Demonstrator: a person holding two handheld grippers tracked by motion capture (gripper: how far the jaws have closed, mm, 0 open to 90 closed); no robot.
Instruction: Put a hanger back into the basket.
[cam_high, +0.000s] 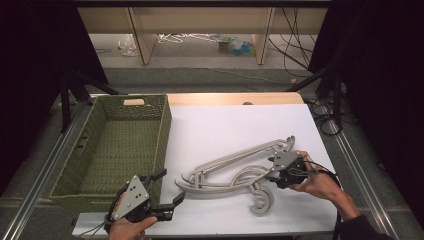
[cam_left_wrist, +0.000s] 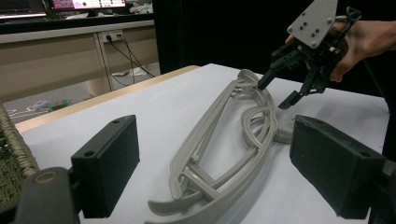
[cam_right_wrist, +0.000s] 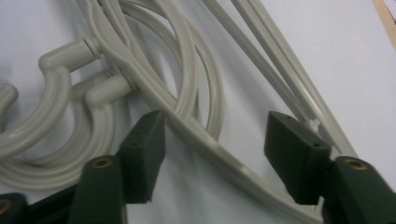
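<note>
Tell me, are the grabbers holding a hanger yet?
No, nothing is held. The right gripper is open, its jaws either side of a hanger arm near the hooks. The left gripper is open over the table.

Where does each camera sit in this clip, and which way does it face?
High view: above the person's side, looking forward and down on the white table, green woven basket and grey plastic clothes hangers; both hands with the left gripper and right gripper show.
Left gripper view: rides the left gripper, looking across the table between its open black jaws at the hangers and the right gripper.
Right gripper view: rides the right gripper, looking down closely at the hangers.
All three share the hangers.
</note>
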